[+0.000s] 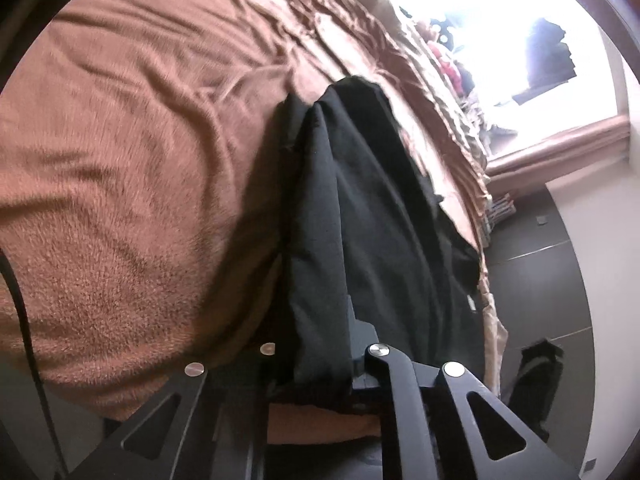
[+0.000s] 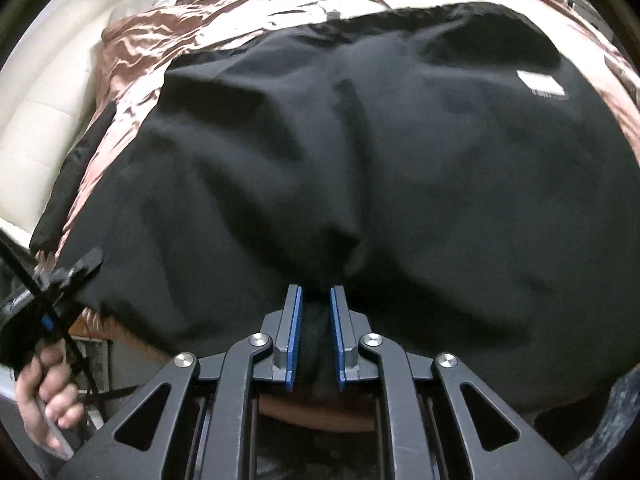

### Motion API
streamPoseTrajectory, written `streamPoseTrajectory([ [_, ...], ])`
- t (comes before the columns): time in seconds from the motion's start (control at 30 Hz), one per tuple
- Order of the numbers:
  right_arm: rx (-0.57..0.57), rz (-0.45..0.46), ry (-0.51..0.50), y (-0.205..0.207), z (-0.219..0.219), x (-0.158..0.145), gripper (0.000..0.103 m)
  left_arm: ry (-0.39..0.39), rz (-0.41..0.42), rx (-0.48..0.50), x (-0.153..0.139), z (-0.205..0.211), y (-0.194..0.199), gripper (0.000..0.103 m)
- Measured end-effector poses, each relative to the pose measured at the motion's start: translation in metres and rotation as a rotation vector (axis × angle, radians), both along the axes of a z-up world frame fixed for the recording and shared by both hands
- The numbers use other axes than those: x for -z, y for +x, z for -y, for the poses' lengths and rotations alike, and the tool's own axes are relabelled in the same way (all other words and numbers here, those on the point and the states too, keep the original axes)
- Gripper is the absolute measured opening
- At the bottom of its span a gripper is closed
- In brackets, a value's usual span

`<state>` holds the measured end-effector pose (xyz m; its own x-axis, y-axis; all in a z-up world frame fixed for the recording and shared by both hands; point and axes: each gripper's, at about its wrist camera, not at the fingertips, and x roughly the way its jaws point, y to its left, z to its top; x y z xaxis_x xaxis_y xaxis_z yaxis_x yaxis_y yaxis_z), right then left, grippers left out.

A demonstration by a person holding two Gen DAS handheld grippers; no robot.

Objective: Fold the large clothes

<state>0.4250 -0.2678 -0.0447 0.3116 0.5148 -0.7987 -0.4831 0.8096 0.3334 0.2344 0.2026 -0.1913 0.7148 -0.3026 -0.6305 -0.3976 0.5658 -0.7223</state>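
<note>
A large black garment (image 2: 400,168) lies spread over a bed with a brown satin cover (image 2: 168,28); a white label (image 2: 540,83) shows near its far right. My right gripper (image 2: 316,296) is shut on a bunched fold of the garment at its near edge. In the left wrist view the same black garment (image 1: 360,208) hangs in a long fold over a fuzzy brown blanket (image 1: 120,184). My left gripper (image 1: 320,344) is shut on it; the cloth covers its fingers. The left gripper also shows at the left edge of the right wrist view (image 2: 86,266), held by a hand.
A cream padded headboard (image 2: 44,92) stands at the far left of the bed. A bright window (image 1: 520,40) and a pile of clothes (image 1: 452,68) lie beyond the bed. Dark tiled floor (image 1: 532,256) runs to the right, with a dark item (image 1: 536,380) on it.
</note>
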Motion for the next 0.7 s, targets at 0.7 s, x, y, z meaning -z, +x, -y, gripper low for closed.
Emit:
streamPoseTrajectory([
  [0.7, 0.004, -0.061, 0.037, 0.022, -0.017, 0.012, 0.01, 0.045, 0.175, 0.06, -0.079, 0.029, 0.016, 0.009],
])
